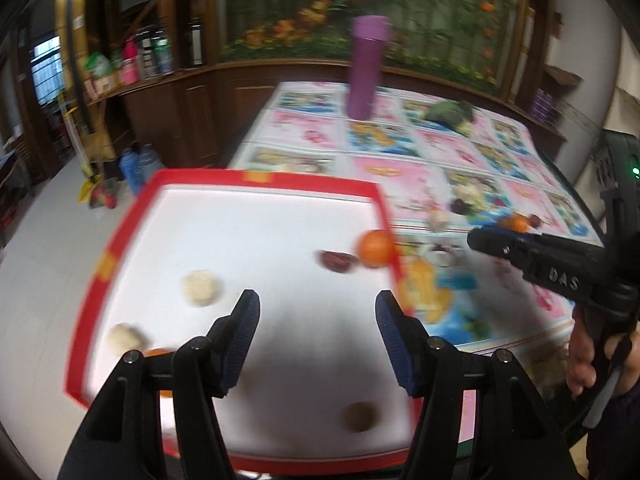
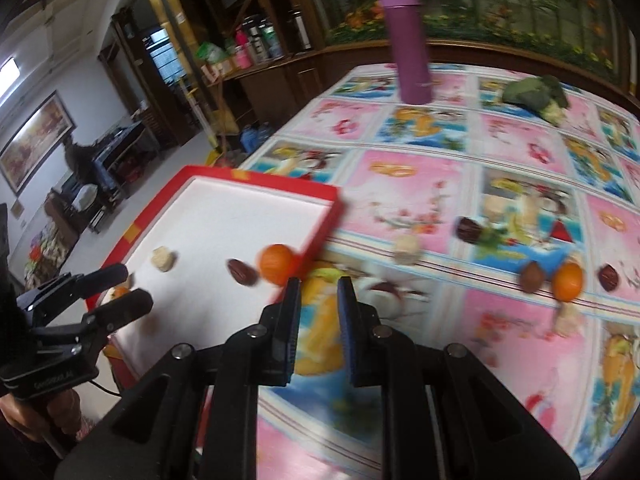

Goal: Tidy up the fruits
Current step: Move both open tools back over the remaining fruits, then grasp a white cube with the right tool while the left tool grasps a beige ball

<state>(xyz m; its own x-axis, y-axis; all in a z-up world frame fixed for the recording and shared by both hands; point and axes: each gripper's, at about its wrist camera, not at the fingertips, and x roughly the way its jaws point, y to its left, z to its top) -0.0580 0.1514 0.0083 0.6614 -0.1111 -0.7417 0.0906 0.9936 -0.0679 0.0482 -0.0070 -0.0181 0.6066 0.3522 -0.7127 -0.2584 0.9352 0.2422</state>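
Note:
A red-rimmed white tray [image 1: 260,178] [image 2: 260,182] sits at the table's left edge. In it lie an orange [image 1: 375,248] [image 2: 276,263], a dark red date [image 1: 336,261] [image 2: 241,272], two pale lumps [image 1: 201,288] and a brown round fruit [image 1: 360,416]. My left gripper [image 1: 318,296] [image 2: 134,285] hangs open over the tray with nothing between its fingers. My right gripper [image 2: 319,281] [image 1: 480,236] is shut and empty, just right of the tray's near corner. More fruit lies on the cloth: an orange [image 2: 568,280], a brown nut [image 2: 531,277], dates [image 2: 470,229] and a pale lump [image 2: 406,249].
A tall purple flask [image 1: 366,66] [image 2: 408,40] stands at the far side of the patterned tablecloth [image 2: 400,184]. A broccoli head [image 2: 536,94] lies at the far right. Left of the table are the floor, water bottles and wooden cabinets. A hand [image 1: 584,360] holds the right gripper.

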